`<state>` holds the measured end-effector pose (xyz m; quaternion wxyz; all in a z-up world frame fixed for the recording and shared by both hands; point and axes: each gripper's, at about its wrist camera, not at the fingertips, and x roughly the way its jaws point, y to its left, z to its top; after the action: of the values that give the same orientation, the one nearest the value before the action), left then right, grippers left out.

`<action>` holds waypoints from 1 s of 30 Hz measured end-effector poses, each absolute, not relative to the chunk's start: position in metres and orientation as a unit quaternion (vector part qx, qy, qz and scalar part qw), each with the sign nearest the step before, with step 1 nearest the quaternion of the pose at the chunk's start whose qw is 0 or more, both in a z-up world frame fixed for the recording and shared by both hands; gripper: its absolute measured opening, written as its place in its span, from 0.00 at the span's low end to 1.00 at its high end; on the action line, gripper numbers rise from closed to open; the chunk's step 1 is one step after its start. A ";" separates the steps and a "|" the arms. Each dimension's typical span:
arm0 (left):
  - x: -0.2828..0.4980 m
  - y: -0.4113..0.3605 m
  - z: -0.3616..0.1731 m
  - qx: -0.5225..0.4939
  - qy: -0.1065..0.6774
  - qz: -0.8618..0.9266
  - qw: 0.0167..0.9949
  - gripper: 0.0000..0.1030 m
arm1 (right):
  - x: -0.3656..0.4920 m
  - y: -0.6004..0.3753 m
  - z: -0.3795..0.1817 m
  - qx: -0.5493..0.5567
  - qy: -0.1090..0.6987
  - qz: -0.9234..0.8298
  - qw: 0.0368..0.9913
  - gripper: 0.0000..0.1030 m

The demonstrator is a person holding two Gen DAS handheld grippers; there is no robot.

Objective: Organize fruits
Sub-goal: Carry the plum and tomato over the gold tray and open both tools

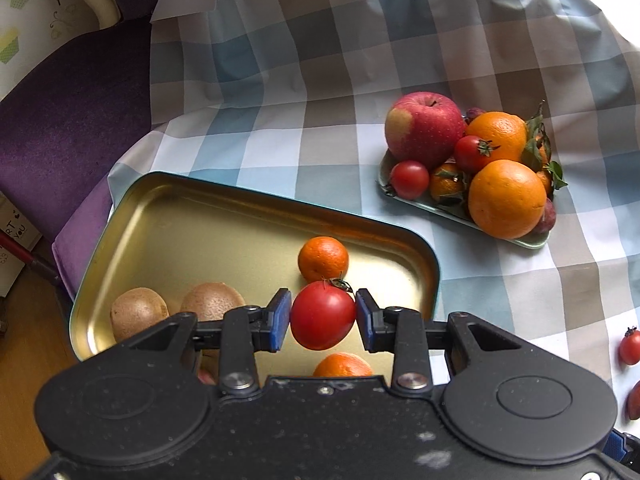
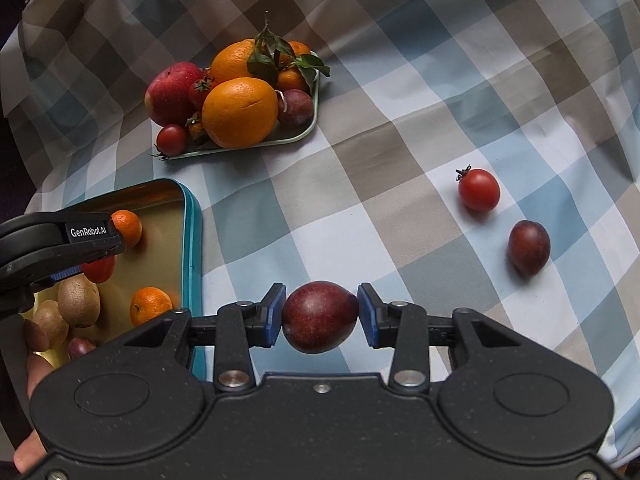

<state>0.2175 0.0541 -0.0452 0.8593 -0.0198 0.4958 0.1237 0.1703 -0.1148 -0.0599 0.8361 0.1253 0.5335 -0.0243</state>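
Left gripper (image 1: 323, 317) clamps a tomato (image 1: 322, 315) over the tin (image 1: 168, 208); right gripper (image 2: 322, 315) grips what looks like a plum (image 2: 320, 316) beside the tin's edge.

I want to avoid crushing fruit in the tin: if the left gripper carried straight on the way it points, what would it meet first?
Probably the gold floor of the tin, near the mandarin just beyond the tomato that the left gripper holds. Depth is unclear; the tomato might touch that mandarin first.
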 end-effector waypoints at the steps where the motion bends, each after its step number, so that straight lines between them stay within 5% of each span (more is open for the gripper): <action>1: 0.218 0.060 -0.046 -0.022 0.496 0.129 0.859 0.33 | 0.172 -0.110 -0.059 0.124 0.531 -0.019 0.838 0.47; 30: 0.227 0.171 -0.056 -0.081 0.483 0.220 0.844 0.33 | 0.205 -0.004 -0.051 0.066 0.483 0.102 0.867 0.47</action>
<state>0.2265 0.1714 -0.0556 0.8436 -0.0807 0.4831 0.2200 0.2047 -0.0037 -0.0507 0.8669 0.0665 0.4834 0.1024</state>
